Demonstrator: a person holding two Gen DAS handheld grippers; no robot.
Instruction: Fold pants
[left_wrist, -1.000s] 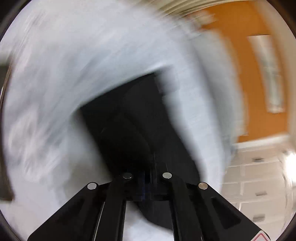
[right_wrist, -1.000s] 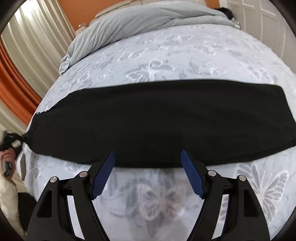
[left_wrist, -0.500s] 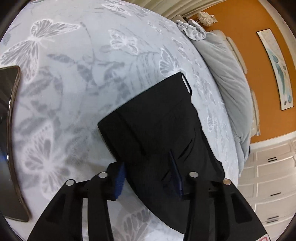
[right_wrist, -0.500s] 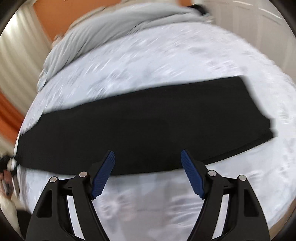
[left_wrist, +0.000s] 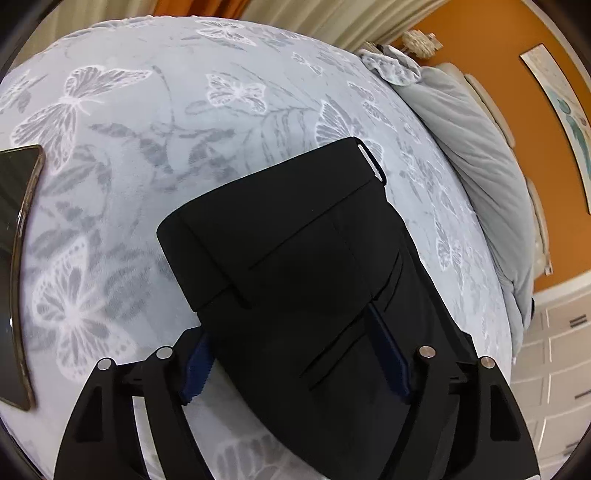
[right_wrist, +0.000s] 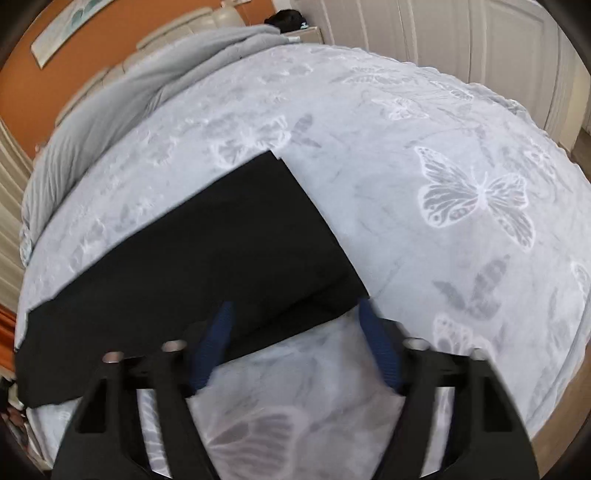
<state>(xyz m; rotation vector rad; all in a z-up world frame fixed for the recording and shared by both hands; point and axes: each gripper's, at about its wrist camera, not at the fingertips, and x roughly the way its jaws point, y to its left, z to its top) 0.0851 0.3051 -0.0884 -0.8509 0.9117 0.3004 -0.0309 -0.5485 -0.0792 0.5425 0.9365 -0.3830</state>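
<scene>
While both pairs of fingers stand spread, neither grips any cloth. Left gripper (left_wrist: 295, 354): its blue ribbed pads straddle the waistband end of the pants (left_wrist: 295, 266), the near edge of which lies between the open fingers, probably lined up for a pinch at this end. Right gripper (right_wrist: 299, 343): likewise spread, hovering at the near corner of the leg hems, one pad over black cloth and the other just beside the corner. The pants lie flat and lengthwise on the bed (right_wrist: 461, 206), legs stacked into one long band, ready for a crosswise fold. Their fabric is matte black, smooth, with slit pockets and a pale inner band at the waist. The bedspread is soft, pale grey, printed with butterflies; a dark phone (left_wrist: 18, 236) rests near its left edge.
</scene>
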